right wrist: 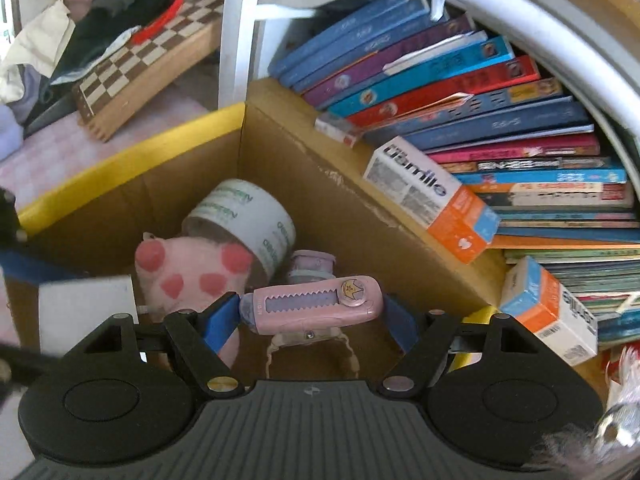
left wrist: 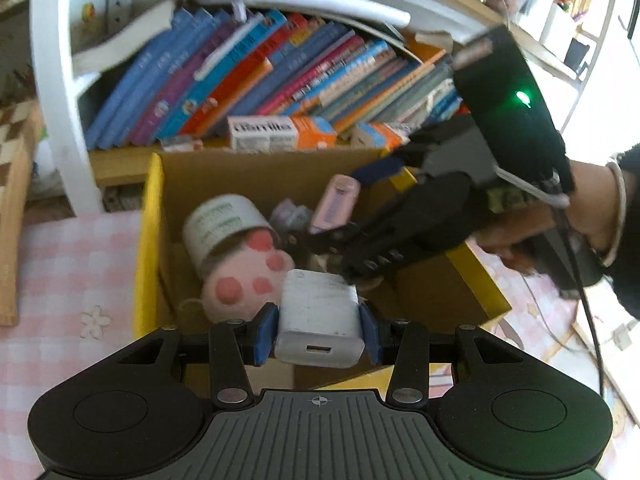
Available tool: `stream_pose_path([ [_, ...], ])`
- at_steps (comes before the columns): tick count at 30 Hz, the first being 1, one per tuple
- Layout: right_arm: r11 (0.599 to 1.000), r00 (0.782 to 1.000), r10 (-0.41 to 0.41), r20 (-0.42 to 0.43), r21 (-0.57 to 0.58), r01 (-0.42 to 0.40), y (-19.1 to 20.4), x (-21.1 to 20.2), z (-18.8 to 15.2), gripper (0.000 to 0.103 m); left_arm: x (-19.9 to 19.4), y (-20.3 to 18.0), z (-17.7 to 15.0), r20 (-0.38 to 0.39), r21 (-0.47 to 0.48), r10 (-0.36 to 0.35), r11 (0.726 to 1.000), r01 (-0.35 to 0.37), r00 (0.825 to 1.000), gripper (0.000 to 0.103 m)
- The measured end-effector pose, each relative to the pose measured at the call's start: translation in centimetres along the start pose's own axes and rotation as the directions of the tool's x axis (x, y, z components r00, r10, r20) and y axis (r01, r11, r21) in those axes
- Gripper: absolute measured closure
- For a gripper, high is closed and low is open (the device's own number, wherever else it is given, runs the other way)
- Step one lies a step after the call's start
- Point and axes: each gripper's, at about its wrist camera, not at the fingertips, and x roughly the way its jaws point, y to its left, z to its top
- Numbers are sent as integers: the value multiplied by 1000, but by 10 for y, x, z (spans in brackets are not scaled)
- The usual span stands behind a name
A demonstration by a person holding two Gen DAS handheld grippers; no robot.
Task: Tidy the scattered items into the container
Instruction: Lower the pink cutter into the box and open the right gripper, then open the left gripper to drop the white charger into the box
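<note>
Two hand-held grippers hang over an open brown cardboard box with yellow-taped rims, each carrying one item.

At the left of the left wrist view, pink checked cloth lies beside the box. At lower centre, the left gripper has its blue pads closed narrowly on the sides of a white rectangular plug-in charger, its socket end facing the camera, just above the box's near edge. Behind it in the box lie a pink plush paw cushion and a white roll of printed tape leaning against it. At right, the person's hand brings the right gripper in over the box.

In the right wrist view, the charger shows at lower left. At centre, the right gripper has its jaws set wide, pads against the two ends of a pink plastic retractable eraser with a toothed slider, held crosswise above the box floor. To the right, a row of leaning books fills the shelf behind the box.

Risks, as judged: both tools crowd one small opening, so they may knock together and shake an item loose. The end-to-end hold on the eraser looks slight; a twist could drop it early. The charger, released too near the rim, could tip outside onto the cloth.
</note>
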Motion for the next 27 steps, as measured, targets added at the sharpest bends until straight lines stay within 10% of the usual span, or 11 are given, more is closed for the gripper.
stream_pose_path([
  [19,996,996,77,-49,58,-74,-11,28,3,26,47,-34,14,-133,1,-113,993,115,985,60],
  [27,991,995,94,-14,101,-93,-18,19,1,25,41,-35,15,-133,-40,-110,994,106,985,44],
])
